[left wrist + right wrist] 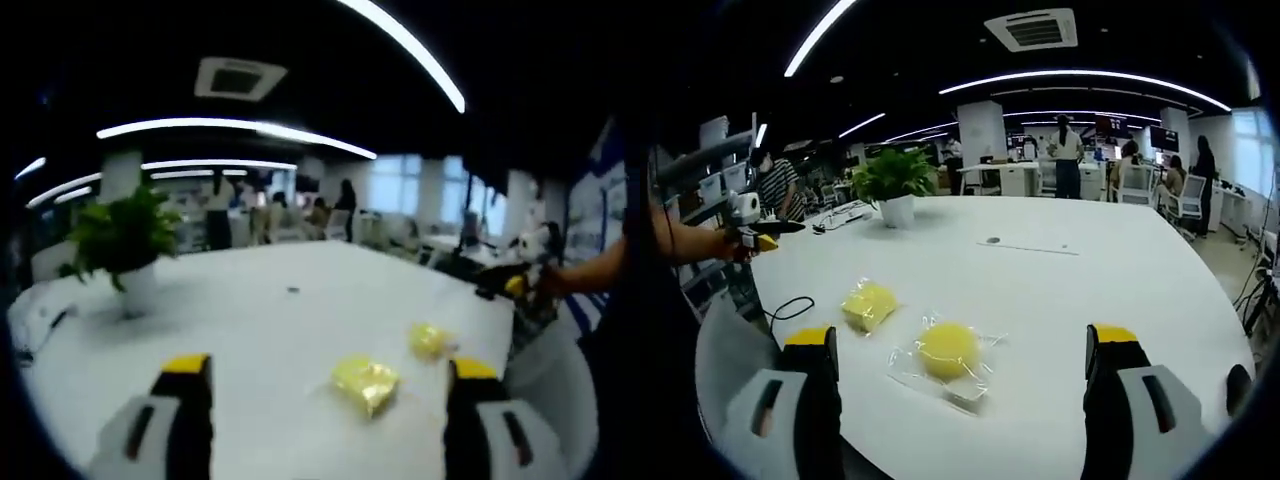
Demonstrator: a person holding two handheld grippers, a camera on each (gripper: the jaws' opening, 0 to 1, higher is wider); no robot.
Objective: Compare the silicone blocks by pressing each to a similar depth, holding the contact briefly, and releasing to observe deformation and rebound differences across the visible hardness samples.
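Note:
Two yellow silicone blocks in clear plastic wrap lie on the white table [1080, 280]. In the right gripper view the square block [868, 305] lies left of the round block [946, 350], which sits between and just beyond my right gripper's [962, 336] wide-apart jaws. In the left gripper view one block [365, 381] lies between the spread jaws of my left gripper [330, 368], and the other block [432, 340] sits farther right. Both grippers are open, hold nothing and stand apart from the blocks. Each gripper also appears in the other's view, the right gripper [515, 286] and the left gripper [758, 238], held in a hand.
A potted plant [895, 185] [125, 240] stands on the table's far side. A small dark object [992, 241] lies mid-table, and a black cable [790, 308] curls near the left edge. People and desks fill the office behind.

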